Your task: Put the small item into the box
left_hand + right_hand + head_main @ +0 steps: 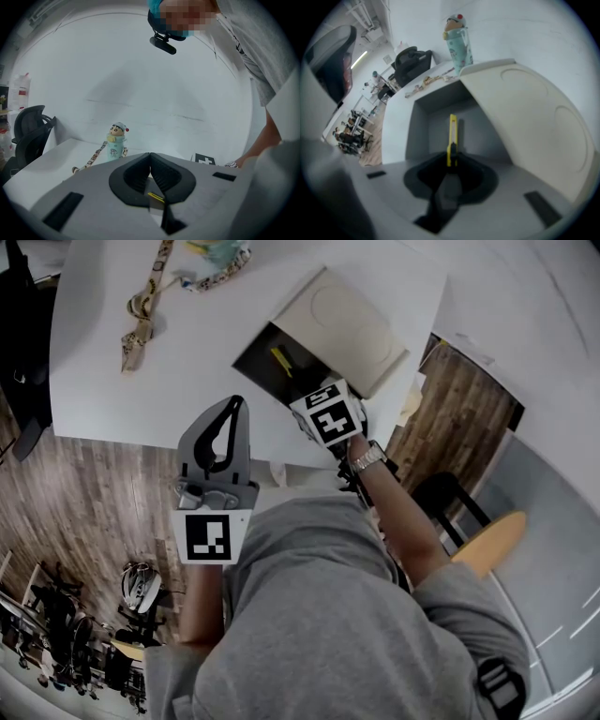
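Head view. Shows box (255, 358) open on white desk (187, 362), with beige lid (349, 320) tipped back on its far right side. Shows small yellow item (279, 358) inside box, against dark floor. Right tool (309, 401) at near rim of box, marker cube up, tips pointing into box and hidden under cube. Left tool (232, 409) left of box and nearer than it, above desk edge, tips pressed together. Patterned lanyard (141, 310) well left of box; cartoon bottle (223, 254) beyond box, at far edge of desk.

Left gripper view. Shows left tool (150, 157) closed tight, dark pads meeting at tips, nothing clamped between them. Beyond tips, bottle (116, 140) upright on desk (56, 159), lanyard (93, 157) trailing from its base, black chair (30, 131) further left.

Right gripper view. Shows right tool (450, 164) drawn narrow, near end of small yellow item (453, 136) pinched at tips. Rest of item reaches away over grey floor of box (417, 136), between its left wall and raised lid (525, 108). Bottle (458, 40) upright behind box; lanyard (429, 80) beyond its far left corner.
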`<action>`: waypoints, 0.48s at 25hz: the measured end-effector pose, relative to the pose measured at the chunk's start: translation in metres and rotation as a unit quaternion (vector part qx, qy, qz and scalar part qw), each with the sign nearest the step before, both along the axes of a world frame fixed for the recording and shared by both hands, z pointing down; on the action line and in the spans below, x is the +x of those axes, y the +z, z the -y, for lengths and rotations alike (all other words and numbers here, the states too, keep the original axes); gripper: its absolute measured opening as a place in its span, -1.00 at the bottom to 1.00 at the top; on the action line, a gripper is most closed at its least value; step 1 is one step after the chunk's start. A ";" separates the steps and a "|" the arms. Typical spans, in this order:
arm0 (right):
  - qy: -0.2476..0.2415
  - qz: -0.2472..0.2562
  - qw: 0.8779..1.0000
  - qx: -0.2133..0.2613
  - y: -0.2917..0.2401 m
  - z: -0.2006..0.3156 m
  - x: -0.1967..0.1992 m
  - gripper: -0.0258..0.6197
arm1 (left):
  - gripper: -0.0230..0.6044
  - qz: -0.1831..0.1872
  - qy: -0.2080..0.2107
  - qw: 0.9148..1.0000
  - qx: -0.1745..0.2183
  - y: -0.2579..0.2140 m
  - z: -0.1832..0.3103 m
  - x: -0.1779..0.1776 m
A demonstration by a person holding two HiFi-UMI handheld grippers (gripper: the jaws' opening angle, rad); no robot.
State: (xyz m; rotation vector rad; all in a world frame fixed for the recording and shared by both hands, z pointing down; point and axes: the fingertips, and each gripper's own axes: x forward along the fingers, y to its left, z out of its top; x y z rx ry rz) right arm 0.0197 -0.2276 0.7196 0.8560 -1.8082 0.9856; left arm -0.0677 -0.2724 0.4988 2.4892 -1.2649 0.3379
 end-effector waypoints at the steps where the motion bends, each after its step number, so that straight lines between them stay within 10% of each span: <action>1: -0.001 -0.001 1.000 0.000 0.000 0.000 0.000 -0.64 | -0.82 0.002 0.000 1.000 -0.001 0.001 0.000 -0.001; 12: -0.006 0.003 1.000 -0.005 0.000 -0.001 -0.002 -0.60 | -0.82 0.002 -0.003 1.000 -0.003 0.001 -0.006 -0.003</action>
